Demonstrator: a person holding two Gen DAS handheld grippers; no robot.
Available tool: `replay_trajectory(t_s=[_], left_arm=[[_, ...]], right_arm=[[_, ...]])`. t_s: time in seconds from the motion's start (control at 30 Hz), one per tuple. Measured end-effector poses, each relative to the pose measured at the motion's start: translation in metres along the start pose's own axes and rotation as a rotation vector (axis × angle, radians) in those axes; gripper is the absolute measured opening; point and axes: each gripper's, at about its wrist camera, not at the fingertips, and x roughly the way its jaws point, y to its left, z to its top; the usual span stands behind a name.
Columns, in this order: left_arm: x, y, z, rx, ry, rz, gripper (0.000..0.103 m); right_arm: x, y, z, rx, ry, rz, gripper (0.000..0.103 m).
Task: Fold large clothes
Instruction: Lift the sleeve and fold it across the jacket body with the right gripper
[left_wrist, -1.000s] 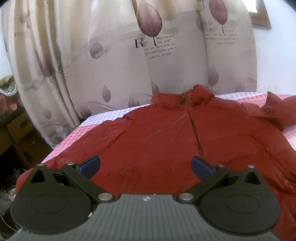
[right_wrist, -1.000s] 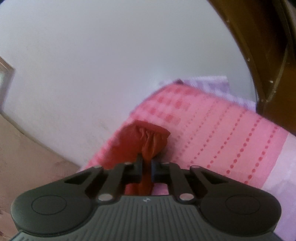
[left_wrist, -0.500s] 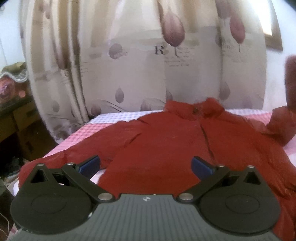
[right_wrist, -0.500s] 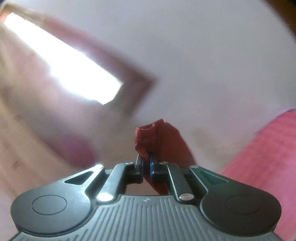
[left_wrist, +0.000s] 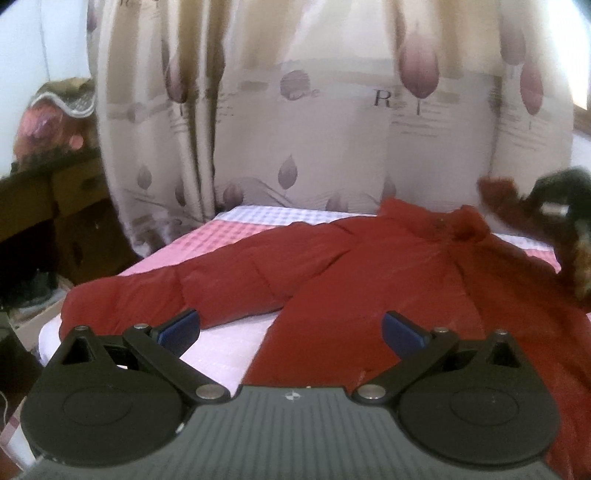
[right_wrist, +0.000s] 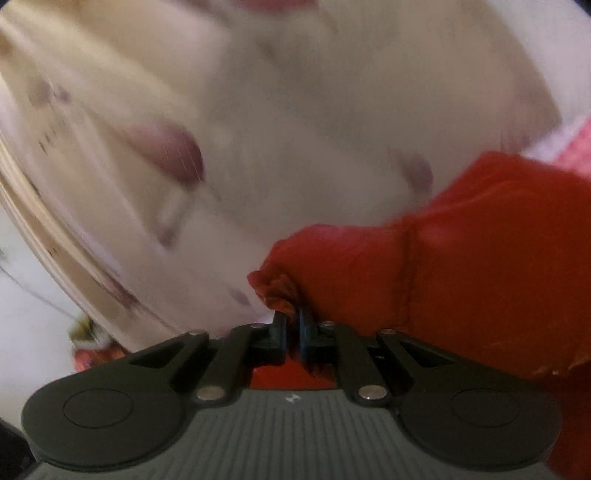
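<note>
Where the bed (left_wrist: 236, 225) carries the work, its cover is checked pink and white, with a pale lilac band at the far end, ahead of the left gripper (left_wrist: 291, 328). Beyond that far end hangs a cream curtain (left_wrist: 295, 129) printed with mauve leaves and lettering, and it fills most of the right wrist view too, though smeared by blur. Off to the left of the left gripper stand brown cardboard boxes (left_wrist: 70, 206) with a heap of bedding or cloth on top; a bright strip of window shows at the upper right edge.

Spread flat on the bed lies a red padded jacket (left_wrist: 388, 280), front up, its zip running away from the left gripper. Its long axis goes from the hem, just under and ahead of that gripper, to the collar (left_wrist: 443, 221) at the far end, a little right of centre. One sleeve (left_wrist: 207, 284) stretches out to the left, crossing in front of the left gripper, the cuff near the bed's near left corner.

The left gripper hovers with its blue pads wide apart, holding nothing. The right gripper (right_wrist: 291, 325) is pinched together on the bunched cuff (right_wrist: 277, 288) of the other sleeve, which is lifted off the bed to the right of the collar.
</note>
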Motion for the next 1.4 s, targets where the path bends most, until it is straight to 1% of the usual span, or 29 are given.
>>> replay_trajectory(t_s=[0.07, 0.2, 0.23, 0.33, 0.43, 0.53, 0.6, 0.67, 0.73, 0.8, 0.87, 0.9, 0.93, 0.97, 1.03, 1.07, 1.13, 1.2, 1.27, 1.33, 1.4], left_arm=[[0.004, 0.006, -0.004, -0.004, 0.014, 0.006, 0.103], [0.01, 0.018, -0.011, -0.023, 0.033, 0.014, 0.103], [0.012, 0.019, -0.012, -0.025, 0.037, 0.019, 0.103], [0.016, 0.028, -0.015, -0.038, 0.048, 0.03, 0.103], [0.02, 0.035, -0.016, -0.054, 0.061, 0.041, 0.103], [0.023, 0.042, -0.017, -0.071, 0.068, 0.045, 0.103], [0.024, 0.047, -0.018, -0.09, 0.07, 0.041, 0.103], [0.026, 0.054, -0.017, -0.135, 0.078, 0.032, 0.103], [0.029, 0.066, -0.018, -0.202, 0.078, 0.019, 0.103], [0.033, 0.077, -0.018, -0.252, 0.081, 0.023, 0.103], [0.038, 0.091, -0.018, -0.289, 0.068, 0.024, 0.103], [0.04, 0.097, -0.018, -0.297, 0.062, 0.036, 0.103], [0.044, 0.105, -0.018, -0.308, 0.064, 0.063, 0.103], [0.047, 0.113, -0.018, -0.327, 0.064, 0.081, 0.102], [0.054, 0.131, -0.02, -0.369, 0.067, 0.084, 0.1], [0.058, 0.141, -0.021, -0.395, 0.083, 0.089, 0.095], [0.064, 0.157, -0.025, -0.442, 0.104, 0.101, 0.094], [0.069, 0.174, -0.03, -0.502, 0.125, 0.105, 0.094], [0.07, 0.189, -0.036, -0.553, 0.132, 0.118, 0.094], [0.071, 0.206, -0.042, -0.608, 0.132, 0.13, 0.094], [0.073, 0.224, -0.049, -0.672, 0.115, 0.131, 0.094]], right_arm=[[0.022, 0.001, -0.02, -0.027, 0.054, -0.041, 0.005], [0.049, 0.009, -0.06, -0.099, 0.148, -0.11, 0.005], [0.051, 0.01, -0.07, -0.126, 0.166, -0.132, 0.005], [0.059, 0.013, -0.084, -0.174, 0.207, -0.178, 0.005], [0.054, 0.01, -0.092, -0.213, 0.233, -0.206, 0.005], [0.059, 0.009, -0.098, -0.228, 0.245, -0.22, 0.005], [0.062, 0.011, -0.103, -0.264, 0.249, -0.235, 0.005], [0.068, 0.015, -0.111, -0.336, 0.247, -0.258, 0.005], [0.072, 0.023, -0.112, -0.374, 0.251, -0.284, 0.005], [0.073, 0.025, -0.111, -0.385, 0.257, -0.291, 0.005], [0.069, 0.029, -0.105, -0.361, 0.27, -0.294, 0.005], [0.062, 0.034, -0.102, -0.348, 0.261, -0.304, 0.007], [0.051, 0.038, -0.101, -0.337, 0.227, -0.289, 0.012], [0.039, 0.043, -0.101, -0.33, 0.195, -0.257, 0.015], [0.009, 0.055, -0.103, -0.33, 0.147, -0.171, 0.038], [-0.006, 0.06, -0.106, -0.339, 0.13, -0.136, 0.044], [-0.039, 0.071, -0.114, -0.373, 0.111, -0.058, 0.067], [-0.069, 0.079, -0.126, -0.412, 0.102, -0.002, 0.075], [-0.095, 0.083, -0.139, -0.445, 0.108, 0.039, 0.075], [-0.116, 0.082, -0.152, -0.466, 0.122, 0.044, 0.075], [-0.133, 0.079, -0.16, -0.465, 0.131, 0.044, 0.076]])
